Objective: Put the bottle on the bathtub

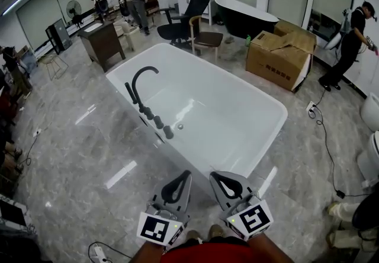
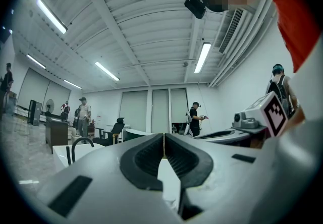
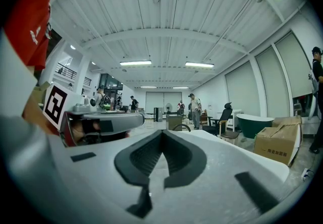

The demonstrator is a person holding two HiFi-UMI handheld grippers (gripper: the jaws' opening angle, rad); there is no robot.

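1. Head view: we record the white bathtub (image 1: 225,119) mid-floor, with a black faucet (image 1: 142,85) on its left rim.
2. The cardboard box (image 1: 279,54) sits beyond it.
3. The left gripper (image 1: 184,175) and right gripper (image 1: 215,177) hover near its near corner, jaws pressed together, gripping nothing.
4. A small green item (image 1: 248,40), possibly the bottle, stands beside the box.

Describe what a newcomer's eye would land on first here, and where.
A big white bathtub fills the middle of the head view, with a black curved faucet on its rim at left. Below it, the left gripper and right gripper are shut, holding nothing.
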